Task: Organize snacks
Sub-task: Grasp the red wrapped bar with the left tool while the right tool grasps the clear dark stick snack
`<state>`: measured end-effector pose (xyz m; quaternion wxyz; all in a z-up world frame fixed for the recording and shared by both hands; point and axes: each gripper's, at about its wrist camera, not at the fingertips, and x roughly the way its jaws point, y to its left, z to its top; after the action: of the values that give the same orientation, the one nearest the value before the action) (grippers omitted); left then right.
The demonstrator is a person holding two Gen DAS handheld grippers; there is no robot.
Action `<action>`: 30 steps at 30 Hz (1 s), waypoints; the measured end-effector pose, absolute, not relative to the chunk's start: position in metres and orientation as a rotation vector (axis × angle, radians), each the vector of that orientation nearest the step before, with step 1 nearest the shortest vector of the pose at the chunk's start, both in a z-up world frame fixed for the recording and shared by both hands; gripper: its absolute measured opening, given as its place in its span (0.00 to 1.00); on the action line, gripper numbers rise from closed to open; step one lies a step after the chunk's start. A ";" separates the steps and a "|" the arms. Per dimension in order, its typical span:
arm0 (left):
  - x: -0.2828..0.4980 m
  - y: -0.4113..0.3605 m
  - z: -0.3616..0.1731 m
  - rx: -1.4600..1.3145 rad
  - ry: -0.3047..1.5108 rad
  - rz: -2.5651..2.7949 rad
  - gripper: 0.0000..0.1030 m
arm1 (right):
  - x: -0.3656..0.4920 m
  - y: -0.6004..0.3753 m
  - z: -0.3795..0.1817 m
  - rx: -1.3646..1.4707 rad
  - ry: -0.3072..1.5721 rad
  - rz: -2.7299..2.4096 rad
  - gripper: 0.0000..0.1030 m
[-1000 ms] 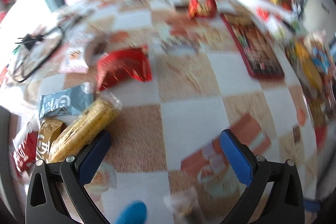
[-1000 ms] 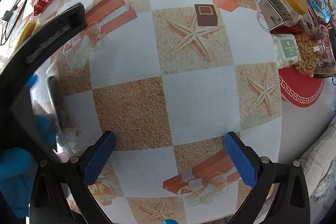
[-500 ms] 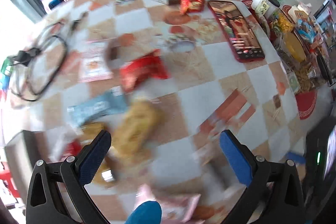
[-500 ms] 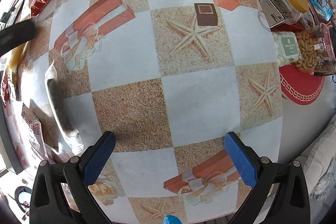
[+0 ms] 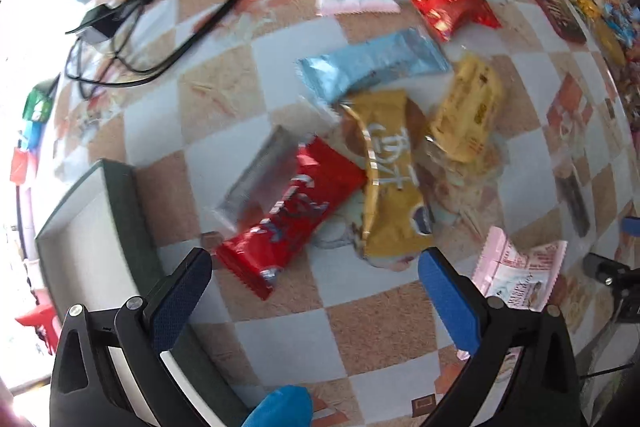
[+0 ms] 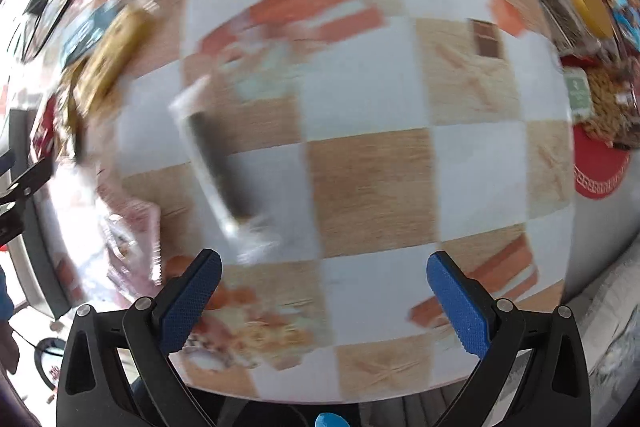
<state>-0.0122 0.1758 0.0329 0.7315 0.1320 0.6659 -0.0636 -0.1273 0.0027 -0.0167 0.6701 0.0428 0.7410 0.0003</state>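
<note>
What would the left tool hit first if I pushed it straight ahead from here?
Most likely the red snack packet, lying on the table just beyond the open left tool, with the gold packet right beside it. Depth is uncertain in this blurred fisheye view.

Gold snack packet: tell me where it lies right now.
In the left wrist view the gold snack packet lies mid-table, overlapping the red packet on its left, the yellow packet on its right.
</note>
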 end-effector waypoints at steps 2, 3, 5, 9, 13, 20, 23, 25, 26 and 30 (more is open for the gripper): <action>-0.010 0.172 0.028 0.310 1.461 -0.168 1.00 | -0.127 0.010 -0.018 0.093 1.677 0.010 1.00; -0.009 0.170 0.025 0.307 1.465 -0.191 1.00 | -0.127 0.013 -0.017 0.090 1.679 0.011 1.00; -0.005 0.167 0.018 0.286 1.504 -0.214 1.00 | -0.128 0.017 -0.015 0.085 1.686 0.011 1.00; -0.019 0.183 0.012 0.122 1.571 -0.268 1.00 | -0.129 0.022 -0.012 0.082 1.697 0.014 1.00; -0.046 0.197 0.018 0.086 1.587 -0.262 1.00 | -0.126 0.013 -0.014 0.091 1.702 0.001 1.00; -0.017 0.235 0.025 0.062 1.557 -0.148 1.00 | -0.092 0.004 -0.017 0.076 1.728 -0.062 1.00; -0.001 0.234 0.019 0.091 1.563 -0.115 1.00 | -0.077 0.003 -0.014 0.069 1.735 -0.084 1.00; 0.008 0.237 0.009 0.058 1.591 -0.067 1.00 | -0.067 0.004 -0.013 0.067 1.737 -0.099 1.00; 0.021 0.226 0.003 0.049 1.599 -0.045 1.00 | -0.063 0.003 -0.013 0.068 1.737 -0.104 1.00; 0.019 0.256 -0.015 -0.011 1.623 0.030 1.00 | -0.047 0.000 -0.016 0.070 1.732 -0.105 1.00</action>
<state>0.0193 0.2557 -0.0155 0.6883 -0.0049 0.7253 0.0134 -0.0466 -0.0001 -0.0163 0.6463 0.0307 0.7611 -0.0463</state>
